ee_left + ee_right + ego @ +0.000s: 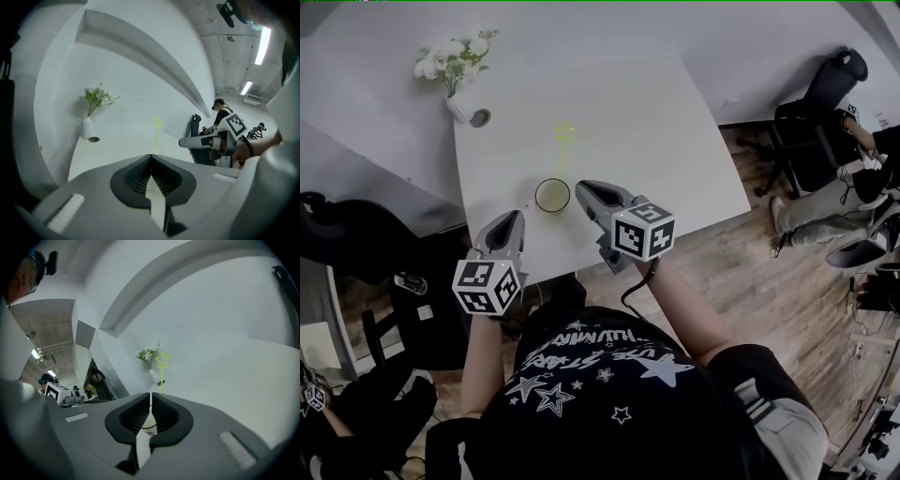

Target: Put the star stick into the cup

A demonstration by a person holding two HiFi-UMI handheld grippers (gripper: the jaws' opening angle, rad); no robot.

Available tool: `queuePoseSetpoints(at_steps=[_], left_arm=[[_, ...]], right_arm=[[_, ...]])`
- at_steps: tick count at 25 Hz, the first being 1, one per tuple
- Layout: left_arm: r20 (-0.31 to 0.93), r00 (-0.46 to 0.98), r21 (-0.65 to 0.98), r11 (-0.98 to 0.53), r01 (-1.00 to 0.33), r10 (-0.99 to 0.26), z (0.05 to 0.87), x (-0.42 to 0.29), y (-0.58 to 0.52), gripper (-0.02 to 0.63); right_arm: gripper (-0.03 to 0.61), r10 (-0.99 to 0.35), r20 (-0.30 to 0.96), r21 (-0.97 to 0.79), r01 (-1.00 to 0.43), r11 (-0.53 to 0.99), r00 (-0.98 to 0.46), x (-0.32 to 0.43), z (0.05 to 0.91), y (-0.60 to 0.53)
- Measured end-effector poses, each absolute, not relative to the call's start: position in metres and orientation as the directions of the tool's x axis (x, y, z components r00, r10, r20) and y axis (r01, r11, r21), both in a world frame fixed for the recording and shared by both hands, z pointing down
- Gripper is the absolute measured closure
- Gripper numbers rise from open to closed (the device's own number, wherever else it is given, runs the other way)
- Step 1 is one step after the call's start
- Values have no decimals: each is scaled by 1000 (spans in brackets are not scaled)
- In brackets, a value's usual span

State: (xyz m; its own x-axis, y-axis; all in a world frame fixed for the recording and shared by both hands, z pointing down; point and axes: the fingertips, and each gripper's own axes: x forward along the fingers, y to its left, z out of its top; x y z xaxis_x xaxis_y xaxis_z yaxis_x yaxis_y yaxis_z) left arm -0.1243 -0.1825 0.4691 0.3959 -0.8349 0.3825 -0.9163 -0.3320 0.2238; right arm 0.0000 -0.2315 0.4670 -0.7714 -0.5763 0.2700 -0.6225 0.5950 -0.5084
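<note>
Thin yellow-green star-topped stick (pixel 565 134) upright in round pale cup (pixel 552 195), white table (pixel 675 141). Left gripper (pixel 517 217) and right gripper (pixel 582 187) near it, jaws together, empty.

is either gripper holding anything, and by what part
Nothing is held: left gripper and right gripper are shut and empty; the star stick stands untouched.

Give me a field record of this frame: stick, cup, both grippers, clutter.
star stick: upright, lower end at the cup, appears to stand in it; held by neither gripper
cup: on the white table, toward its near edge
left gripper: jaws together, nothing between them; near-left of the cup
right gripper: jaws together, nothing between them; just right of the cup
flower vase: far left corner of the table
task state: looks done, judging by the stick's position
</note>
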Motion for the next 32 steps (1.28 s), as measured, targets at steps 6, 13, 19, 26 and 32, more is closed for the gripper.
queuePoseSetpoints(at_steps=[6, 13, 19, 26, 32], left_arm=[[366, 405, 214, -348, -913, -837, 462, -110, -156, 611], [345, 408, 210, -355, -911, -845, 452, -93, -117, 611], [334, 409, 214, -354, -910, -849, 448, -81, -79, 611], [336, 408, 219, -351, -911, -849, 446, -66, -43, 611], [324, 411, 211, -359, -909, -852, 442, -51, -25, 611]], right_arm=[[563, -557, 240, -502, -593, 630, -795, 12, 452, -198], [565, -567, 257, -454, -616, 644, -783, 31, 446, -153], [564, -577, 258, -434, -627, 647, -775, 48, 444, -114], [565, -580, 263, -425, -632, 648, -771, 66, 442, -78], [565, -590, 255, -408, -638, 653, -766, 81, 440, -57]])
